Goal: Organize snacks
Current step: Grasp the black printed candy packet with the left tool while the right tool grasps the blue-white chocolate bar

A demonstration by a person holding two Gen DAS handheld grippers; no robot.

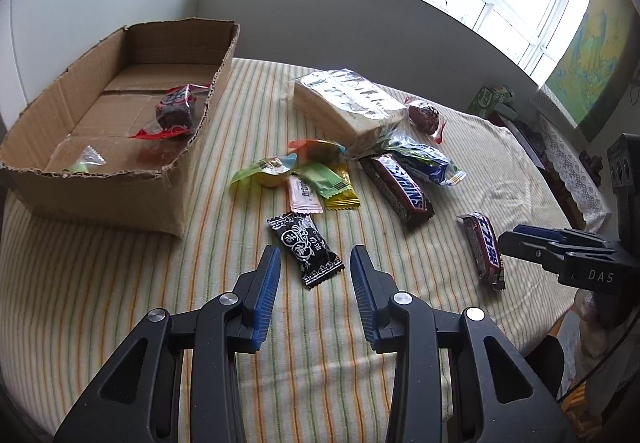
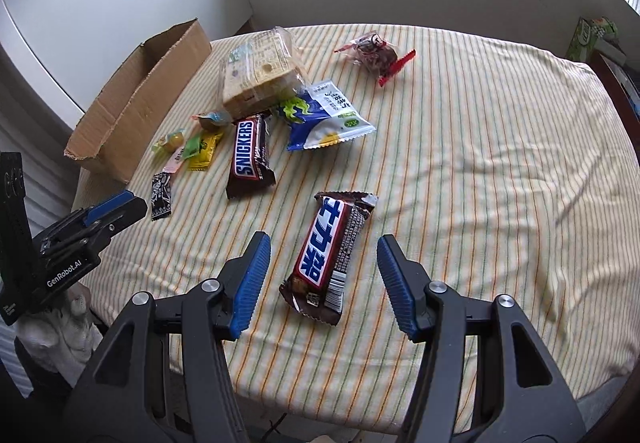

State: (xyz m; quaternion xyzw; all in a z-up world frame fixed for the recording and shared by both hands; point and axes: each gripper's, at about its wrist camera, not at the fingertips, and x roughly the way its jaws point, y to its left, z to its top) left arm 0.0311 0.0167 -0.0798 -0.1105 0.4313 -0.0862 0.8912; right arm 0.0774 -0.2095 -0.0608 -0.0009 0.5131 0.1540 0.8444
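A: Where are my claws?

B: I see the left gripper point(image 1: 315, 259) spread wide and holding nothing, with the black candy packet point(image 1: 306, 250) lying on the striped cloth point(image 1: 120, 283) between its fingertips. My right gripper point(image 2: 323, 249) is likewise spread and holds nothing, straddling the brown chocolate bar point(image 2: 330, 255).

A: And the box?

B: The cardboard box point(image 1: 120, 187) sits far left, holding a red-wrapped cake point(image 1: 176, 111). The Snickers bar point(image 1: 400, 187) lies near the middle.
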